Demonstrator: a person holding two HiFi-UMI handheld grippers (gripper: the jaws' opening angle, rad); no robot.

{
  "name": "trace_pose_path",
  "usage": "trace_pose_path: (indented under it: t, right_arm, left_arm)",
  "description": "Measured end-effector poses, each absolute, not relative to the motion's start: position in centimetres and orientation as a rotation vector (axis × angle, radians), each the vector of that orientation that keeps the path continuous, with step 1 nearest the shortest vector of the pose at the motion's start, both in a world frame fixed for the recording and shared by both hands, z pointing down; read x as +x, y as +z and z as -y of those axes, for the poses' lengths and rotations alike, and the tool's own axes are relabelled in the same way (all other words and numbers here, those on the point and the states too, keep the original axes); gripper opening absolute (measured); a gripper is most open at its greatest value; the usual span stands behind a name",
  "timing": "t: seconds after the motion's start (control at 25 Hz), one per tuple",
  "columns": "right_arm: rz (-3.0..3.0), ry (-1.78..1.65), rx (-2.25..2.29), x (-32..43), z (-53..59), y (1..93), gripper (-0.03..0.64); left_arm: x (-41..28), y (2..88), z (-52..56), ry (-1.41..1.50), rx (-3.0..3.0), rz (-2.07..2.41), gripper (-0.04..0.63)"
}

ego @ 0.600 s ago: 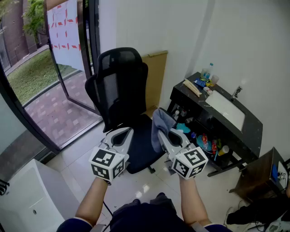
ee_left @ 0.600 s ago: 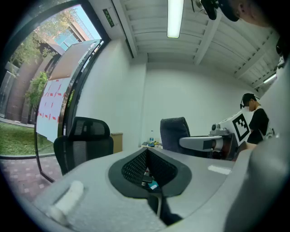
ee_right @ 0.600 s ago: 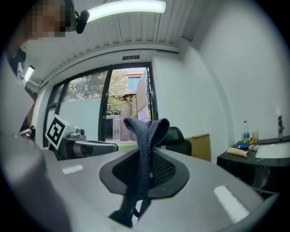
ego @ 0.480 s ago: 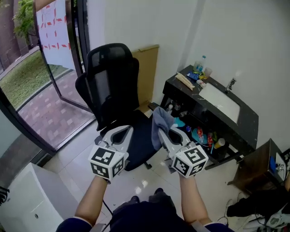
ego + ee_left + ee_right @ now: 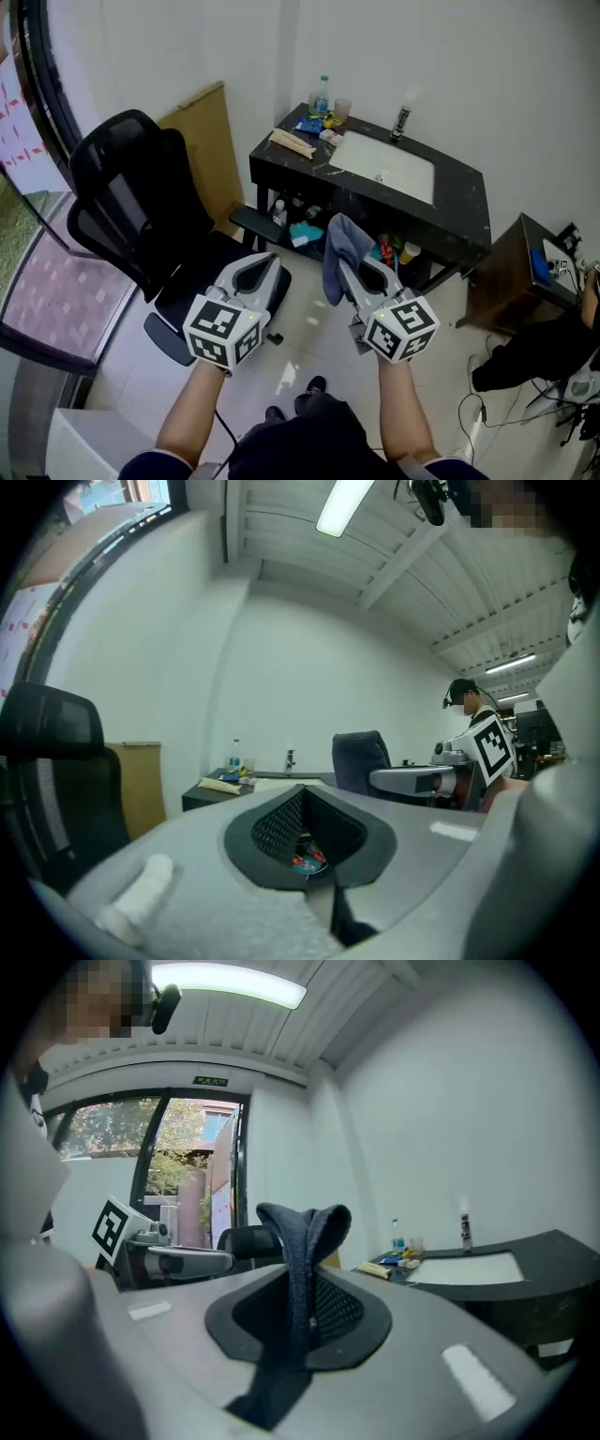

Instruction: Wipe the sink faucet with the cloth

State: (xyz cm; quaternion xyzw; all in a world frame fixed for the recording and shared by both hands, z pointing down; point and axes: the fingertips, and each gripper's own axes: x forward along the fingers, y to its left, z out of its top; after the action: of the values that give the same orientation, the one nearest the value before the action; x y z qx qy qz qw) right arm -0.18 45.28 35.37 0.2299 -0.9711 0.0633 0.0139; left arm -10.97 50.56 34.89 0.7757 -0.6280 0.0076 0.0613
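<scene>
The right gripper (image 5: 345,270) is pinching the blue cloth (image 5: 341,244). Its jaws are pressed on the cloth's middle. The top of the cloth folds over above the jaws and the rest hangs down. The left gripper (image 5: 263,261) is just beside it, at 9 o'clock. Its jaws are pressed together with nothing in them. At 1 o'clock from the cloth, well apart, stands the faucet (image 5: 402,121) at the back of the white sink (image 5: 382,167). The sink sits in a black counter (image 5: 461,202). A bottle (image 5: 322,95) stands on the counter's far left corner. A black chair (image 5: 127,202) is at 10 o'clock from the left gripper.
</scene>
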Motion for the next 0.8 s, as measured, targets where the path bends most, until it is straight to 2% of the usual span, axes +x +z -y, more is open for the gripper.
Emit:
trace_pose_path:
  t: [0.44,0.8]
  right_arm:
    - [2.994,0.235,1.04,12.7,-33.5,34.6,0.059]
    - [2.946,0.236,1.171,17.6,-26.7,34.6,0.059]
  left_arm:
    - [1.7,33.7,-36.5,0.093,2.548,1.639,0.002]
    - [6.6,33.4,-28.7,0.125,2.616,1.539,0.002]
